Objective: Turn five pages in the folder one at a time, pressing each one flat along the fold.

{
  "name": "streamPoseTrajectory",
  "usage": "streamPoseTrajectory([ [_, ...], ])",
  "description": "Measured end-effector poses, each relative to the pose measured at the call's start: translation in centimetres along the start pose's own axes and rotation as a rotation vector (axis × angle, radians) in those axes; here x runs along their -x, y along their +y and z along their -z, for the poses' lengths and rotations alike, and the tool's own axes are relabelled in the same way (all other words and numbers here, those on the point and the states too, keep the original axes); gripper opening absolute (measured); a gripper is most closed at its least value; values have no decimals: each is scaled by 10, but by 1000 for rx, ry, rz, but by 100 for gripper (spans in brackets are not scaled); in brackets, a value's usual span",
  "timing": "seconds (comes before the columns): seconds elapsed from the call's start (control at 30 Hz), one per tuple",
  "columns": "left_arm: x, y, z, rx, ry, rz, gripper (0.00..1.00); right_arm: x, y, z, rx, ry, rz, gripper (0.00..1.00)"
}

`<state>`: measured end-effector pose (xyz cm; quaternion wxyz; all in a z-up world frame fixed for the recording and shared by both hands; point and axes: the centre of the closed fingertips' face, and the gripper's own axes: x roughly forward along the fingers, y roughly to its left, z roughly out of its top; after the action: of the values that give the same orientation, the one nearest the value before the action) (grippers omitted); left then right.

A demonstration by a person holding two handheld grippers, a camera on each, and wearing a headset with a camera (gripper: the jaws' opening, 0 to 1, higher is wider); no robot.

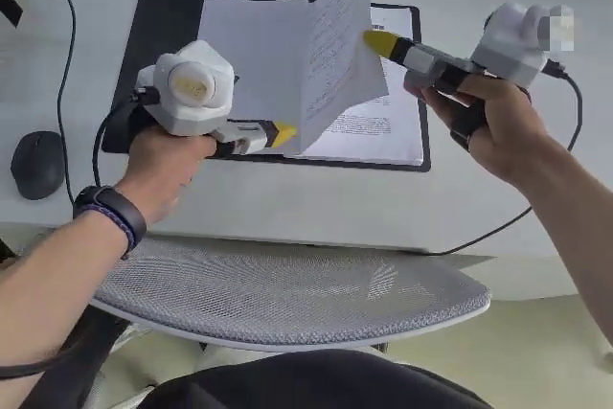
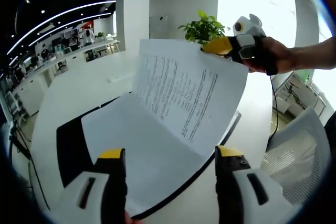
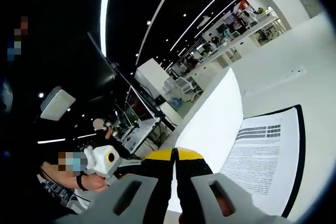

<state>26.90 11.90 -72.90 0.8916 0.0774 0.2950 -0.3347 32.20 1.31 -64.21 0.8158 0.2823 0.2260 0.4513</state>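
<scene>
Right claw (image 1: 383,43), at 1 o'clock in the head view: yellow-tipped jaws closed together on the outer edge of a printed page (image 1: 335,45), which stands lifted and tilted above the folder (image 1: 163,35). In the right gripper view the jaws meet at 6 o'clock, with the white sheet rising from between them toward 1 o'clock. Left claw (image 2: 170,153): jaws spread wide and holding nothing, at 6 o'clock in the left gripper view, over the near part of the blank left-hand sheet (image 2: 131,145). In the head view its tip lies at the foot of the lifted page, by the folder's near edge; whether it touches the paper cannot be told. Folder: black, lying open and flat on the white counter (image 1: 287,208), with a printed right-hand page (image 1: 383,126) exposed beneath the lifted one. Surroundings: a dark computer mouse (image 1: 38,162) at 9 o'clock on the counter, well apart from the folder; a dark wristband (image 1: 113,210) on the person's left wrist; a grey mesh chair seat (image 1: 287,294) at 6 o'clock, below the counter edge; a potted plant (image 2: 202,27) at 12 o'clock in the left gripper view, behind the right claw
</scene>
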Motion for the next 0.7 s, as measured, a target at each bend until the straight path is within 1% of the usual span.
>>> streamPoseTrajectory([
  [0.07, 4, 4, 2, 20, -4, -7, 69, -6, 0, 1, 4, 6, -12, 0],
  [0.2, 16, 15, 8, 35, -5, -31, 70, -23, 10, 3, 11, 24, -42, 0],
  [0.3, 23, 20, 11, 53, -9, -39, 71, -36, 13, 6, 6, 38, -64, 0],
  [0.4, 31, 27, 15, 57, -7, -54, 71, -48, 17, 7, -4, 41, -83, 0],
  [0.53, 42, 36, 19, 76, -10, -74, 72, -67, 24, 13, 5, 70, -107, 0],
  [0.7, 54, 45, 19, 84, -22, -86, 73, -90, 31, 23, 2, 101, -133, 0],
])
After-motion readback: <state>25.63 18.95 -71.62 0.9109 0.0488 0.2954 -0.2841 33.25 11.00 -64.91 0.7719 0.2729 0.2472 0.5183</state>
